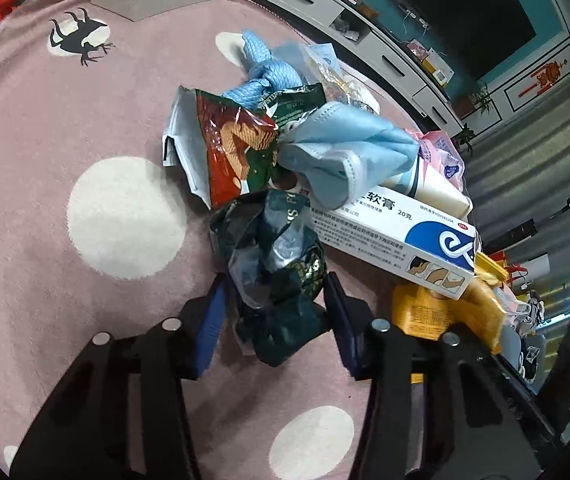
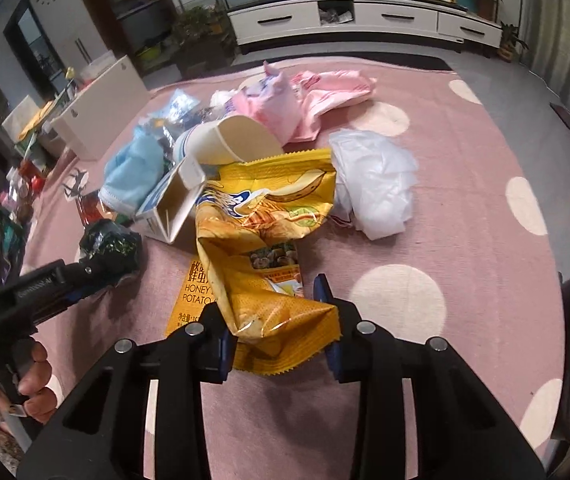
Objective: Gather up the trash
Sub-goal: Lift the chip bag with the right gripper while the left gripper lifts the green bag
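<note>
Left wrist view: the left tool grips a crumpled dark green wrapper, its blue pads pressing both sides, beside a white ointment box on the pink dotted rug.

Right wrist view: the right tool clamps a yellow chip bag near a paper cup.

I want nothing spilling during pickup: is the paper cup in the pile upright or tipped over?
Tipped over. The paper cup lies on its side among the trash, its open mouth facing sideways; nothing shows inside it.
</note>
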A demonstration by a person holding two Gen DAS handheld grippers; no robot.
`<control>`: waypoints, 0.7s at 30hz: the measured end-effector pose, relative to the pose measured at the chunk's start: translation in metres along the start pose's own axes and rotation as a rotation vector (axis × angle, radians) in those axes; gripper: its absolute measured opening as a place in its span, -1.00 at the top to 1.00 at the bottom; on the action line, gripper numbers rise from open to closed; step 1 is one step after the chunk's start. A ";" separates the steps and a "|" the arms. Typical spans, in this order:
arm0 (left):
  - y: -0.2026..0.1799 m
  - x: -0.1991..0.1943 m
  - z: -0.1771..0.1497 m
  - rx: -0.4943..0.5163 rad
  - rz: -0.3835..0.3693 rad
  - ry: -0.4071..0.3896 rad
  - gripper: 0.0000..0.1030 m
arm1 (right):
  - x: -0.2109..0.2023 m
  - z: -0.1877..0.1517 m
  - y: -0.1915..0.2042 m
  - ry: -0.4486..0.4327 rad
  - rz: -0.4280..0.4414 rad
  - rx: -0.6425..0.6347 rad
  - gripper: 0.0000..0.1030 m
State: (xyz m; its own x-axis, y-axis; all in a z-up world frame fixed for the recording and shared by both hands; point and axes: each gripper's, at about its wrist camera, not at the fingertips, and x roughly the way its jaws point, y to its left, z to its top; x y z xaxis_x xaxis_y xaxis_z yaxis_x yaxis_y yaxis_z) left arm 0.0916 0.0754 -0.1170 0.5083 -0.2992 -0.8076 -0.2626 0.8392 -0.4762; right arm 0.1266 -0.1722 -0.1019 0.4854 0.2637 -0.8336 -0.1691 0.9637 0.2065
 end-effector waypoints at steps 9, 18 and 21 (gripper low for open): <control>-0.030 -0.009 -0.021 0.105 0.031 -0.037 0.25 | -0.031 0.001 -0.007 -0.068 -0.025 0.013 0.30; -0.049 -0.045 -0.037 0.187 0.033 -0.120 0.25 | -0.053 0.002 -0.003 -0.126 -0.032 -0.009 0.30; -0.048 -0.057 -0.041 0.190 0.031 -0.138 0.25 | -0.058 0.001 0.002 -0.141 -0.026 -0.024 0.30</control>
State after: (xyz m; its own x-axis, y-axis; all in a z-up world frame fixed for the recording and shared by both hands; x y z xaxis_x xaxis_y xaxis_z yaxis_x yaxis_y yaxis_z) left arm 0.0418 0.0333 -0.0622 0.6133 -0.2176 -0.7593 -0.1279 0.9213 -0.3673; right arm 0.0990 -0.1857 -0.0524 0.6050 0.2434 -0.7581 -0.1742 0.9695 0.1723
